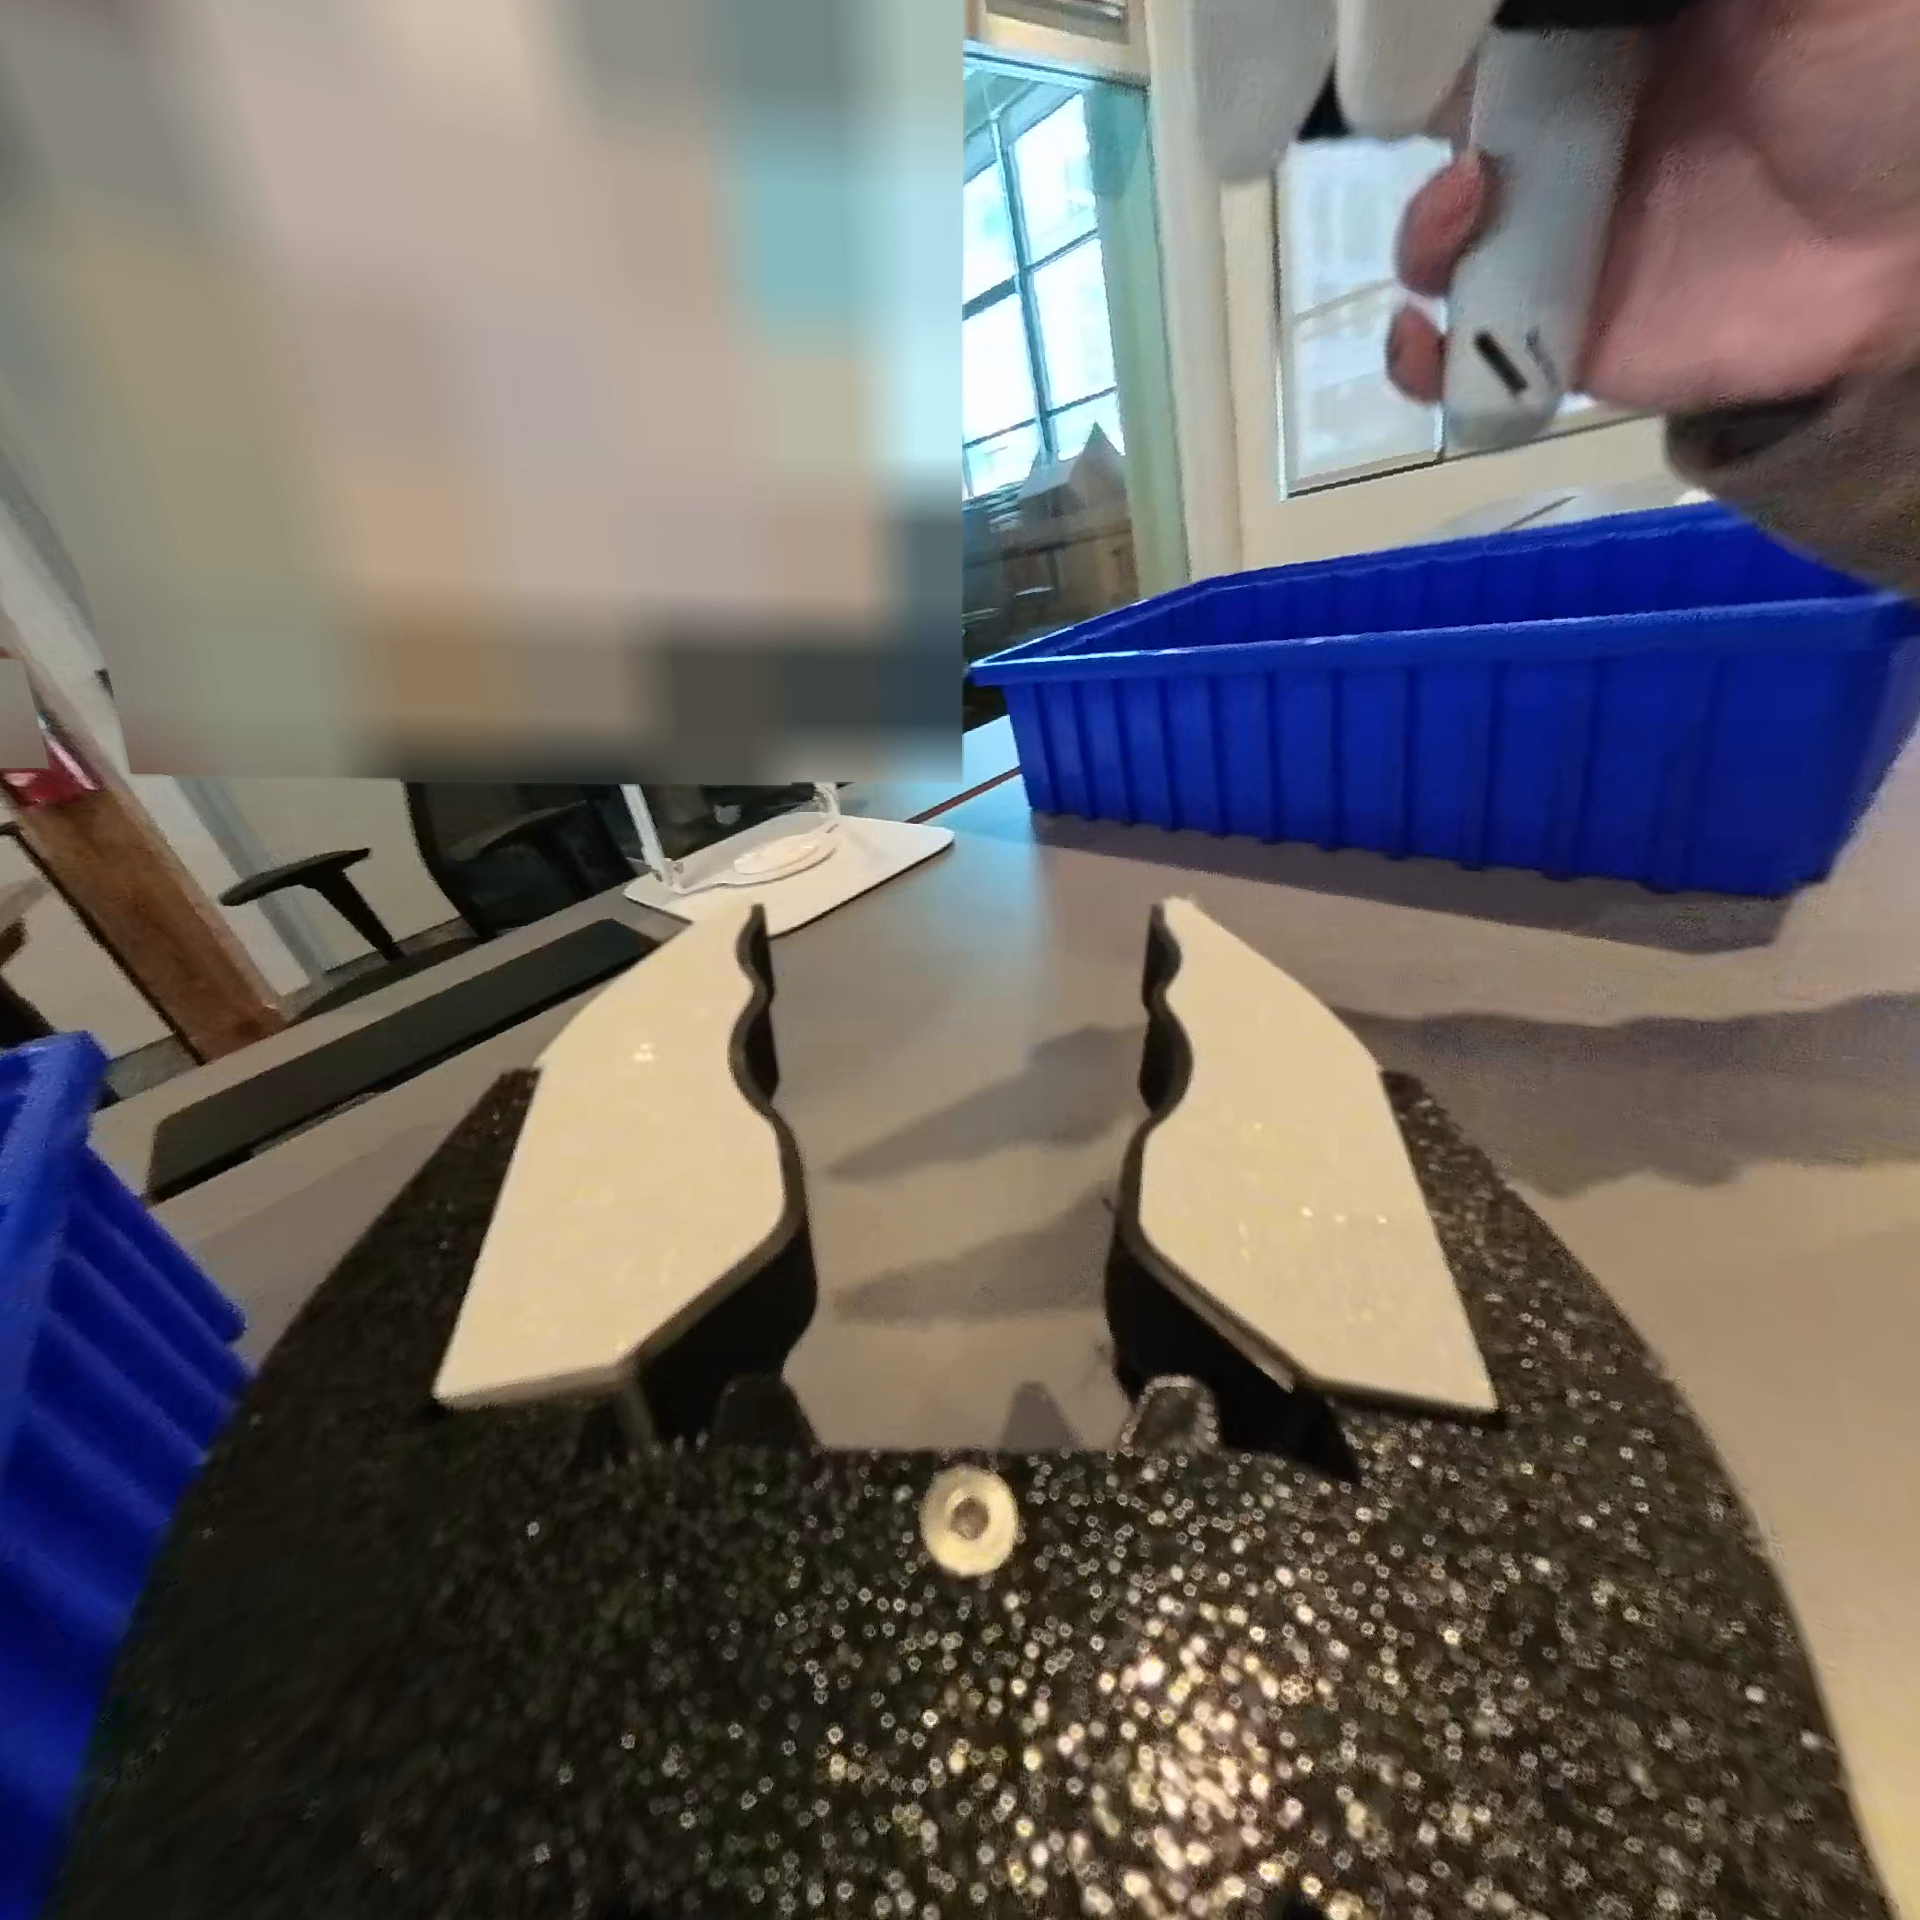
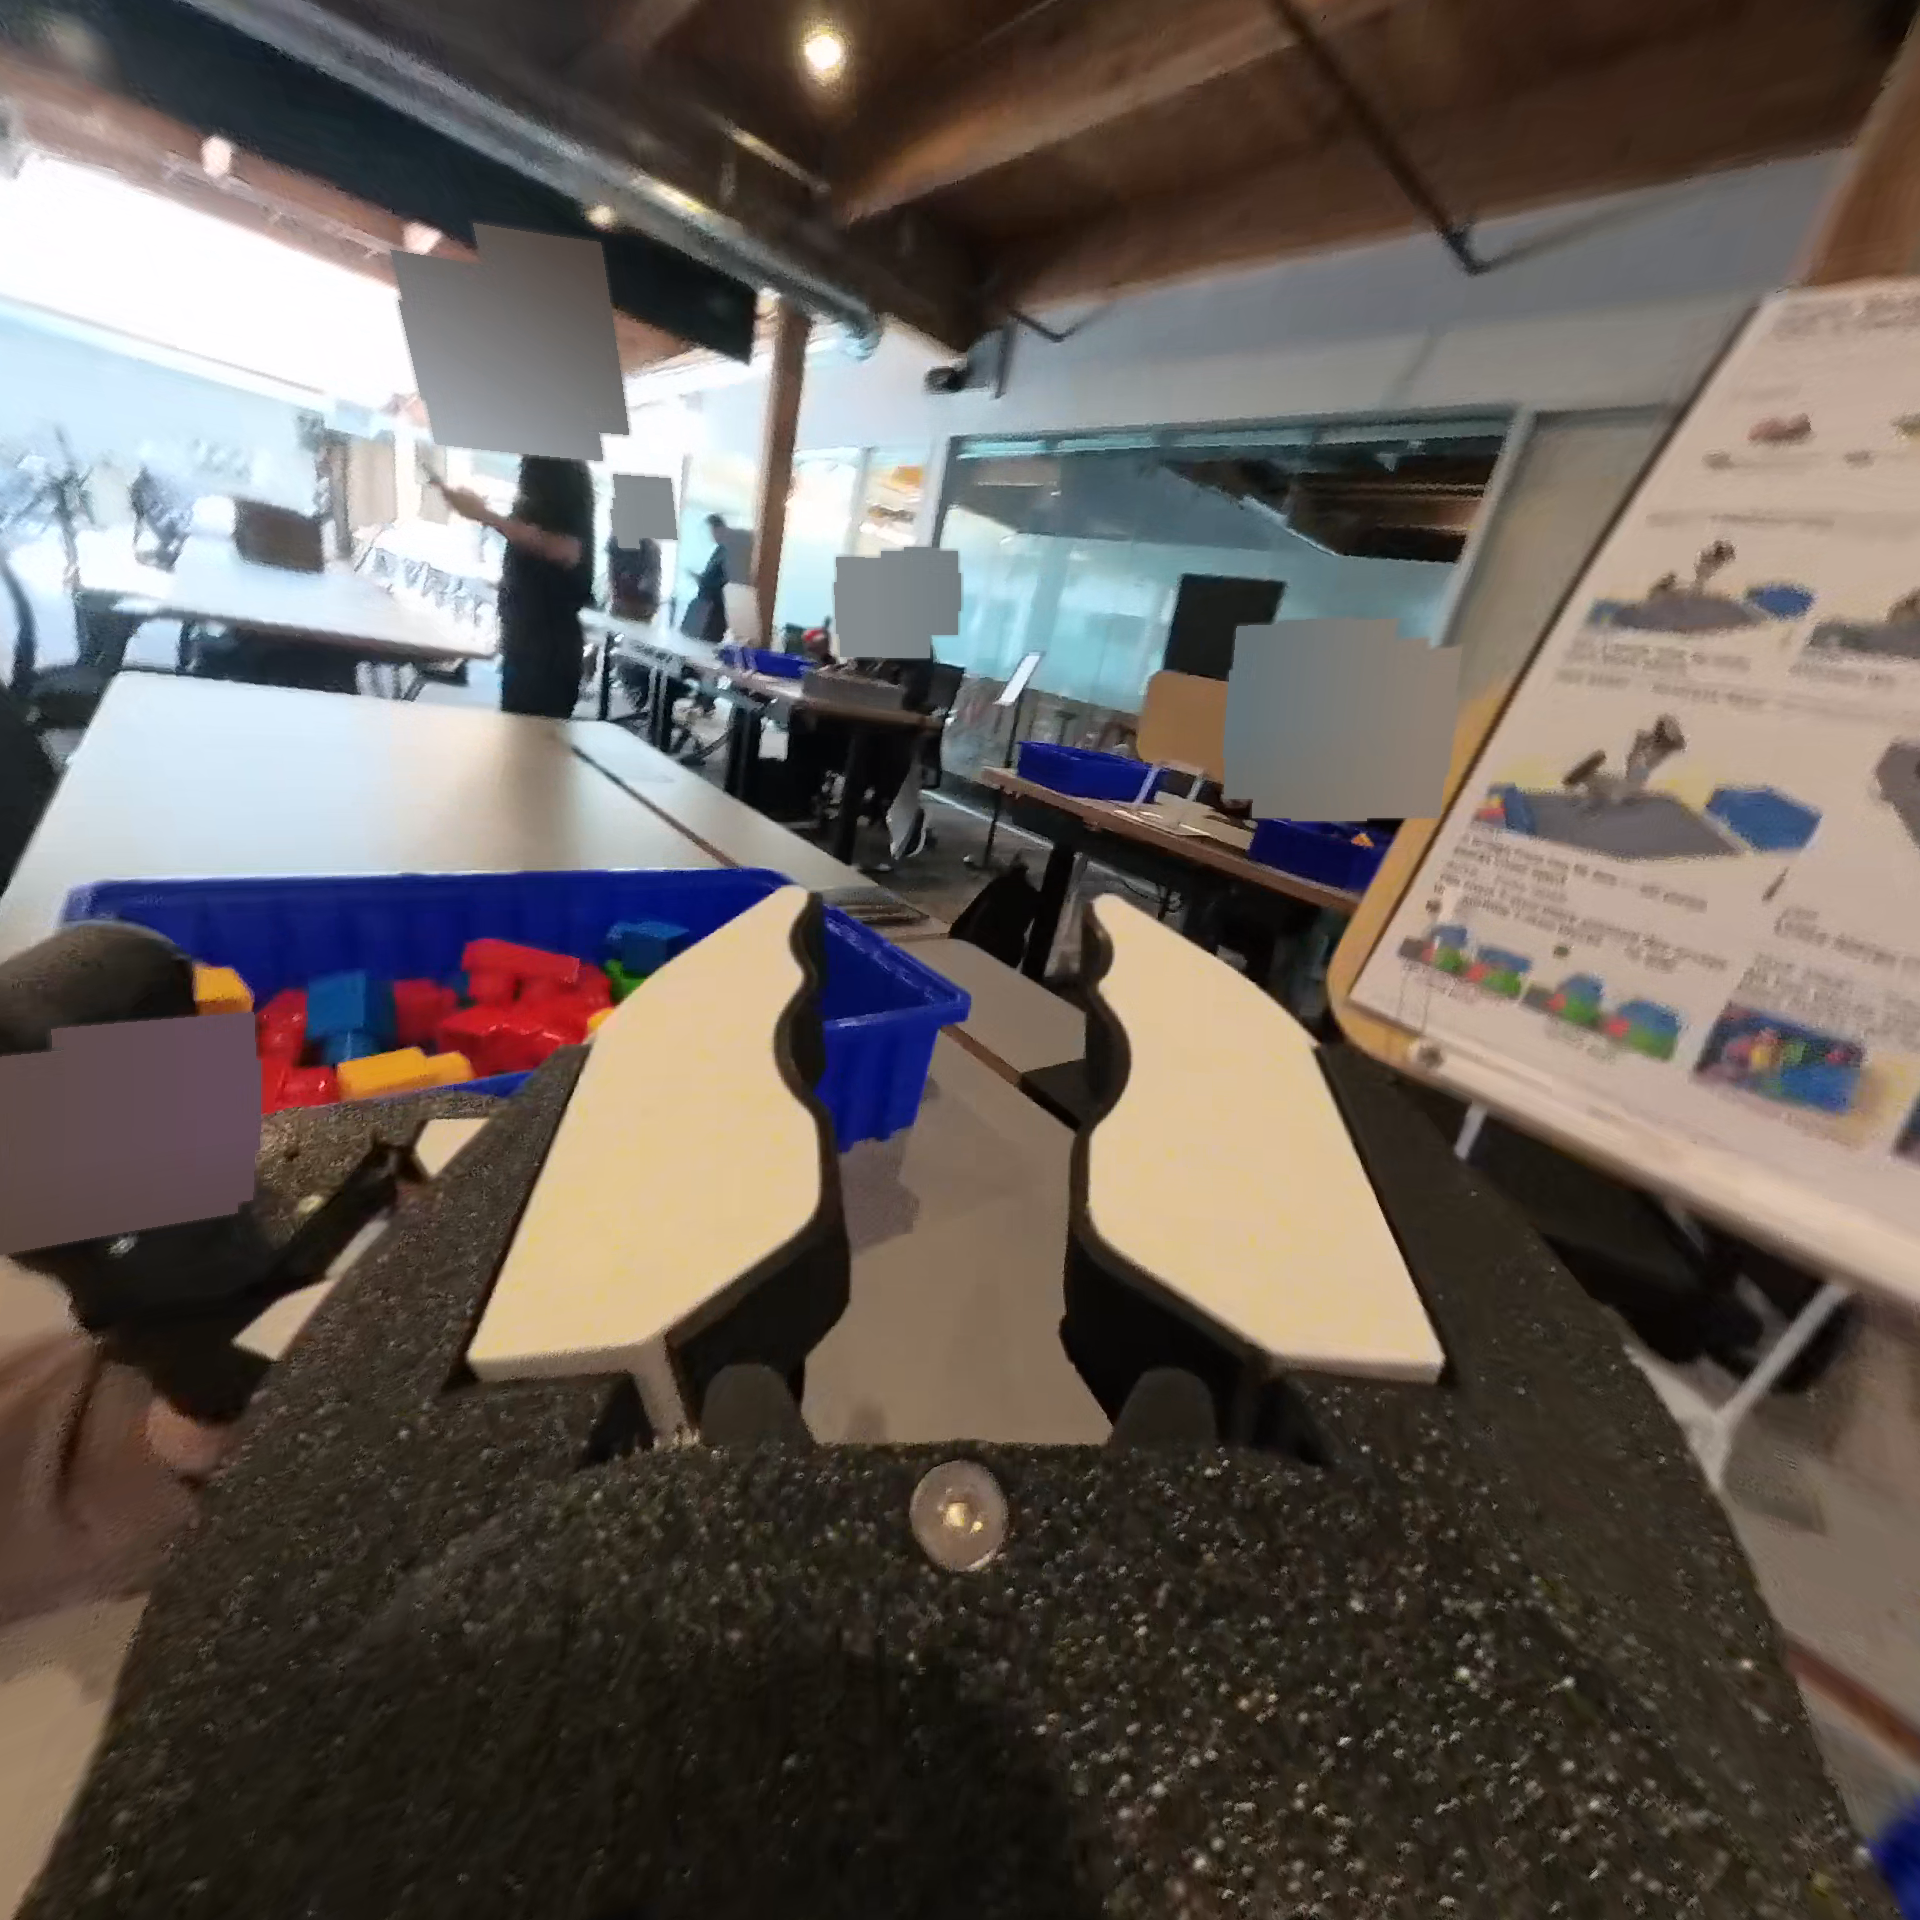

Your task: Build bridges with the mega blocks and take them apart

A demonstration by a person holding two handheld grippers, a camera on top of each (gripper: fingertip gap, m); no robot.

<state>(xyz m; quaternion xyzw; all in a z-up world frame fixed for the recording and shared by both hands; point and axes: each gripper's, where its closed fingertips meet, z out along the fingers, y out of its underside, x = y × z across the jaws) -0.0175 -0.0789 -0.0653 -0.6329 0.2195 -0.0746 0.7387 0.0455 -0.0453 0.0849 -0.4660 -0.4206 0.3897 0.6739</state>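
Right wrist view: one blue bin [image 2: 894, 1023], perhaps twelve blocks [image 2: 488, 1013].

Left hand-held gripper [image 1: 958, 940] fingers spread, empty; right hand-held gripper [image 2: 948, 930] likewise, held level.

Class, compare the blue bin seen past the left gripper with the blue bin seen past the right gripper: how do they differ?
The bin in the left wrist view shows only its ribbed outer wall; its contents are hidden. The bin in the right wrist view shows red, blue, yellow and green blocks inside. The first stands clear of the left gripper; the second is partly covered by the right gripper. Both are blue plastic.
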